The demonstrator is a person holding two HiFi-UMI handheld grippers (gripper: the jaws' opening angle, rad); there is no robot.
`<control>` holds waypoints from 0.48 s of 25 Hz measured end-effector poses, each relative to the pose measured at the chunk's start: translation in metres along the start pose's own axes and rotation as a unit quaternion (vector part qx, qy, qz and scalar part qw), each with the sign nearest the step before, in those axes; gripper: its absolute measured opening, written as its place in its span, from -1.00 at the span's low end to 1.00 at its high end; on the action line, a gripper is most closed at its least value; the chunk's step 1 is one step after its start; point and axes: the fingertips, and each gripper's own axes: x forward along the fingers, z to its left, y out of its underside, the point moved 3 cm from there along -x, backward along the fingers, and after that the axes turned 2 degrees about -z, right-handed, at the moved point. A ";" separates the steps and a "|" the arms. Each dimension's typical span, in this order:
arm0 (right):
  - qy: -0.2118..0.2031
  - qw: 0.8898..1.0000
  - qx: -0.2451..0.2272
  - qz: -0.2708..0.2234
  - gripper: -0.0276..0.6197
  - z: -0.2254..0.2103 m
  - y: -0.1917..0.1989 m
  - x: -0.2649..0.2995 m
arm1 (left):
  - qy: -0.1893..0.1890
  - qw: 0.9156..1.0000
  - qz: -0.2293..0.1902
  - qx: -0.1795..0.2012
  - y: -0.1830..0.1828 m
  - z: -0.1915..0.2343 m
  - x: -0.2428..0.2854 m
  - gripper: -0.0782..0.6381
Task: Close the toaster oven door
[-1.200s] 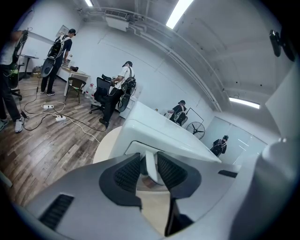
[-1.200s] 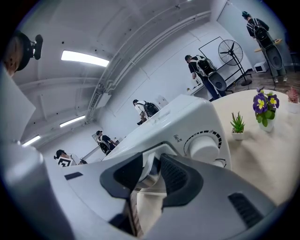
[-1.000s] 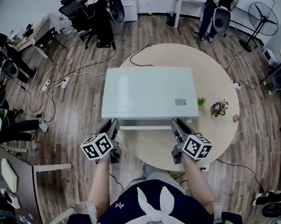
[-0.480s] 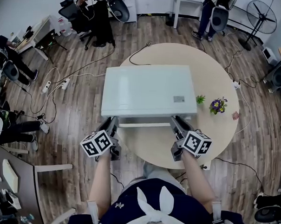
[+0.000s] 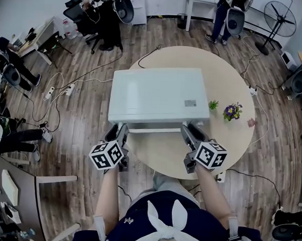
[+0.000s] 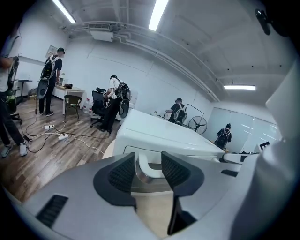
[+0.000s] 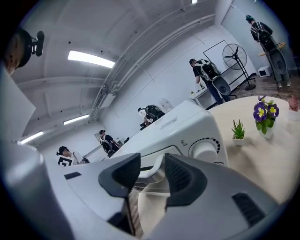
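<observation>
White toaster oven point(image 5: 157, 95): frame centre, on the round beige table point(image 5: 230, 78).
Door's white bar handle point(image 5: 153, 130): lies against the oven front; the door looks closed.
Left gripper point(image 6: 149, 165): jaws opening, handle end between them, not pinched.
Right gripper point(image 7: 152, 169): likewise.
Remaining: probably only withdrawal.

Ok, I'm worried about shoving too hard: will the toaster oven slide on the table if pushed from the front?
Probably not easily: the toaster oven is broad and boxy, so likely heavy. The table looks smooth, so a hard push might shift it. It sits low and wide, so tipping seems unlikely.
</observation>
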 end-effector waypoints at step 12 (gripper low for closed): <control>-0.012 0.997 -0.069 -0.021 -0.57 0.025 0.006 -0.024 | -0.007 0.998 -0.045 0.042 -0.002 -0.027 -0.037 -0.32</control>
